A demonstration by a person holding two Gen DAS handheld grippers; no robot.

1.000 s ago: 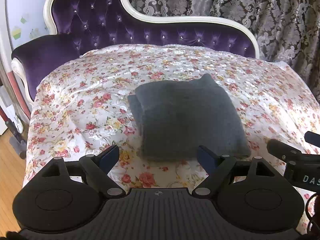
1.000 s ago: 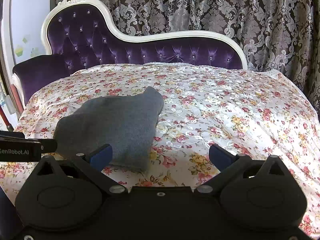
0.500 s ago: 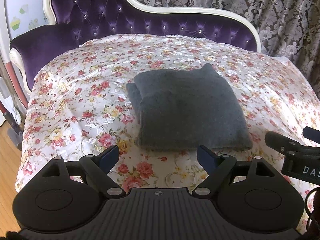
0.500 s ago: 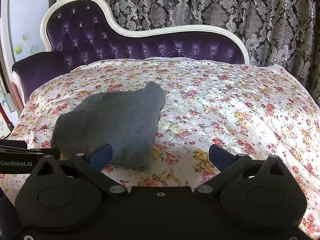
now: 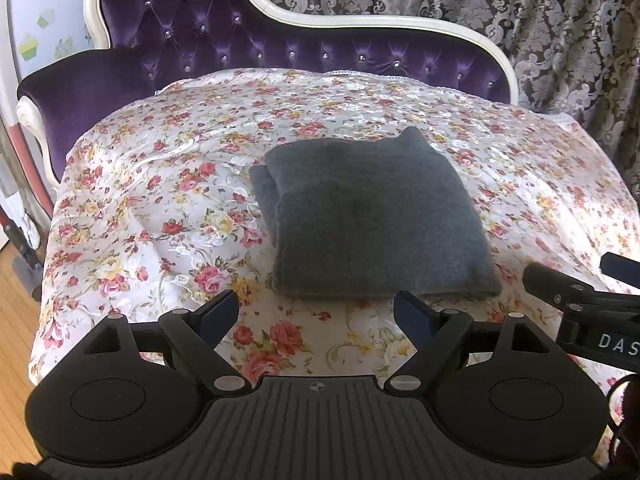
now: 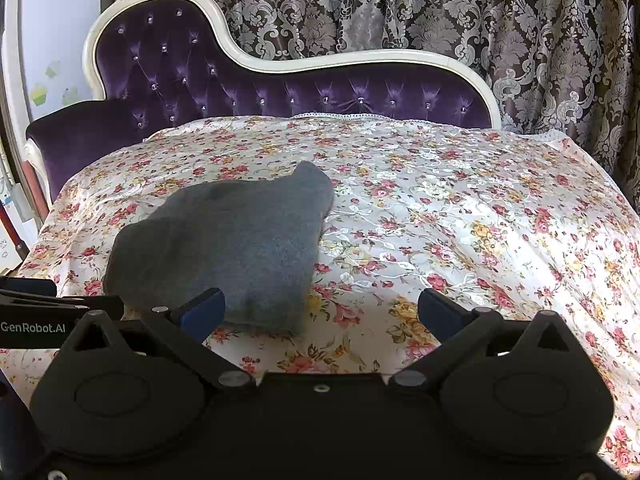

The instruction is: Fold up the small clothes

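Left wrist view – folded grey garment [image 5: 372, 216] just beyond wide-open left gripper [image 5: 316, 314], right gripper [image 6: 320, 312] wide too.

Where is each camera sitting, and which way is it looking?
Left wrist: sits on the left hand-held gripper, looking forward over the flowery cover at the folded grey cloth straight ahead; its own open fingers show, and the right hand-held gripper's tips poke in at the right edge.
Right wrist: sits on the right hand-held gripper, facing the same way; the cloth lies left of centre, its own open fingers show.
Both share: the cloth, the cover, the purple sofa back and the patterned curtain.
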